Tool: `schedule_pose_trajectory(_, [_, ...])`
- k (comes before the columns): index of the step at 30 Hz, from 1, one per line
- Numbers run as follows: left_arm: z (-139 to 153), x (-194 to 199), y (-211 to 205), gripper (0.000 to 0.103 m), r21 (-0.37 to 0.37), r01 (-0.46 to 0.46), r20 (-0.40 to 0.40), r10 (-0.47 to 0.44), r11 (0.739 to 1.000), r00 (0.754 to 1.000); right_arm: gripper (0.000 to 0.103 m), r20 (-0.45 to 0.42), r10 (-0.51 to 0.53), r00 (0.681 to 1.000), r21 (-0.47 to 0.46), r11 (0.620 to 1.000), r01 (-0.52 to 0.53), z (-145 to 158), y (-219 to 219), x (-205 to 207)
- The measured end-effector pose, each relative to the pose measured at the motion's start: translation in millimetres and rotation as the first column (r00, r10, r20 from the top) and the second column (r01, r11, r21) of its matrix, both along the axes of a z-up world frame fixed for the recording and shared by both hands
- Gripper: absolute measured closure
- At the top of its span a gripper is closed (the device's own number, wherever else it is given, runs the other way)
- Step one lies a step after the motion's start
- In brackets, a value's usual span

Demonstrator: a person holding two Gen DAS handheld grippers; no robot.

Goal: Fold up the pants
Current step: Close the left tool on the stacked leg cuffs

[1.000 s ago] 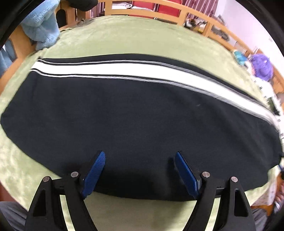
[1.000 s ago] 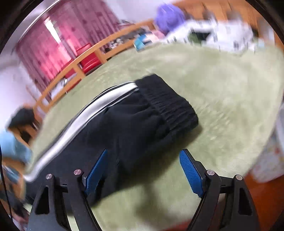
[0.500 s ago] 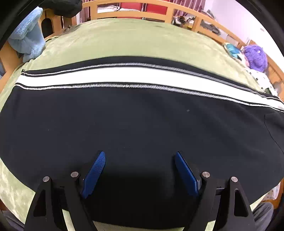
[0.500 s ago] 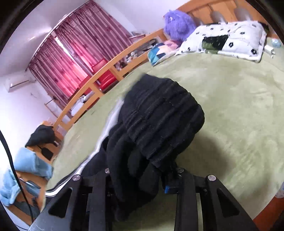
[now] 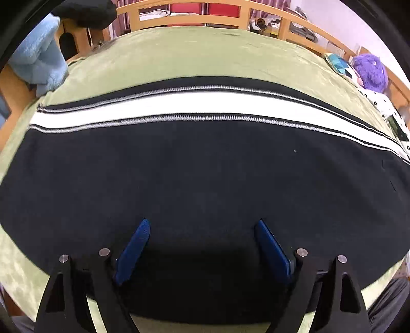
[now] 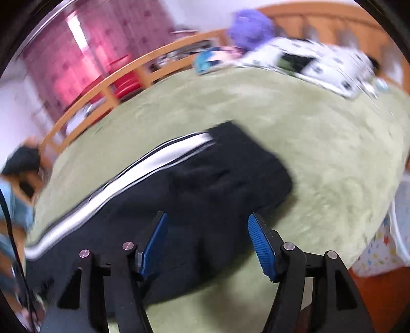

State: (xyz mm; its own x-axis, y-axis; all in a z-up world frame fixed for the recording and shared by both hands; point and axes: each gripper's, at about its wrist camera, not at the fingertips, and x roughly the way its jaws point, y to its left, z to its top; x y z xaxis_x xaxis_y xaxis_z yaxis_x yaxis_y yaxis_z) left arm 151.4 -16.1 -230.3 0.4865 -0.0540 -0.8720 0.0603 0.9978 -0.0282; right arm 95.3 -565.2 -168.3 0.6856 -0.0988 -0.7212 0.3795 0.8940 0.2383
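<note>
Black pants (image 5: 200,174) with a white side stripe (image 5: 205,105) lie flat across the green bed cover (image 5: 205,51). My left gripper (image 5: 202,230) is open and empty, low over the near edge of the pants. In the blurred right wrist view the pants (image 6: 205,179) lie flat, with the ribbed waistband end (image 6: 256,158) at the right. My right gripper (image 6: 207,230) is open and empty just above the waist part, blue pads (image 6: 261,243) apart.
A wooden bed rail (image 5: 230,15) runs along the far side. A light blue towel (image 5: 41,61) hangs at the left. A purple plush toy (image 5: 369,71) and patterned pillows (image 6: 320,66) sit at the head end. Red curtains (image 6: 84,61) hang behind.
Half a second ago my right gripper was shut on the bunched waistband and held it up. Now it is open and the waistband lies flat. The left gripper has barely moved.
</note>
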Motion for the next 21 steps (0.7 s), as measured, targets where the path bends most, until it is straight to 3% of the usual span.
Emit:
schedule_pose_trajectory(3, [12,-3,25,0.019,-0.027,-0.035,0.024,0.036,0.999,0.999,0.038,0.005,0.1,0.995,-0.031,0.995,-0.099,3,51,10])
schedule_pose_trajectory(7, [22,-12,85,0.019,-0.153,-0.14,0.026,0.146,0.978,0.989,0.037,-0.024,0.209,0.978,-0.031,0.977,-0.21,-6,115,17])
schedule_pose_trajectory(10, [28,-30,136,0.021,-0.214,-0.245,0.061,0.264,0.946,0.963,0.034,-0.156,0.273,0.949,-0.007,0.961,-0.278,-39,153,46])
schedule_pose_trajectory(12, [30,-43,176,0.021,-0.249,-0.323,0.087,0.353,0.913,0.932,0.034,-0.245,0.255,0.935,-0.015,0.964,-0.266,-61,166,58])
schedule_pose_trajectory(15, [17,-48,222,0.021,-0.298,-0.409,0.036,0.438,0.863,0.898,0.032,-0.256,0.242,0.936,-0.103,0.956,-0.275,-58,182,64])
schedule_pose_trajectory(18, [5,-47,247,0.021,-0.365,-0.443,-0.012,0.471,0.819,0.882,0.032,-0.217,0.202,0.955,-0.021,0.977,-0.212,-52,177,64])
schedule_pose_trajectory(21, [0,-46,259,0.021,-0.39,-0.458,-0.03,0.486,0.799,0.873,0.032,-0.185,0.166,0.969,0.031,0.986,-0.163,-46,173,59])
